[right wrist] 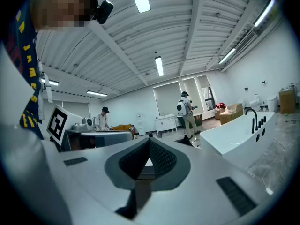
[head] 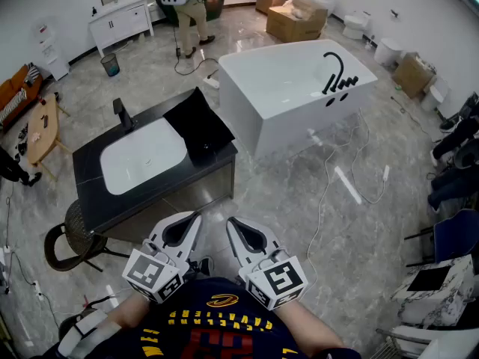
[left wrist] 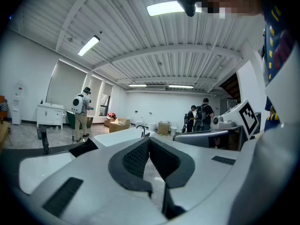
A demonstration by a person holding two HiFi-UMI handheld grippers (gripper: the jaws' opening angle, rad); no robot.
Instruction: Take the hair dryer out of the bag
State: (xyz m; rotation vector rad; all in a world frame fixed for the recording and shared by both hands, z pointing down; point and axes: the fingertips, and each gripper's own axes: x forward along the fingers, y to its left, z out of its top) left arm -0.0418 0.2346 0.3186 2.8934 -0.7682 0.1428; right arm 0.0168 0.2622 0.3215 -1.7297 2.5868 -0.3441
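A black bag (head: pixel 198 126) lies flat on the right end of the dark vanity counter (head: pixel 88 176), beside the white sink basin (head: pixel 142 155). No hair dryer shows in any view. My left gripper (head: pixel 194 218) and right gripper (head: pixel 232 223) are held side by side close to my chest, well short of the counter. Both are shut with nothing between the jaws. The left gripper view shows its closed jaws (left wrist: pixel 149 140) pointing toward the bag's black corner (left wrist: pixel 85 147). In the right gripper view the jaws (right wrist: pixel 150 141) are closed too.
A white bathtub (head: pixel 292 88) with a black faucet (head: pixel 334 72) stands right of the vanity. White cables (head: pixel 329 170) trail over the marble floor. A wicker stool (head: pixel 73 229) sits at the vanity's near left corner. A person with a backpack (head: pixel 188 10) stands at the back, near cardboard boxes (head: pixel 296 17).
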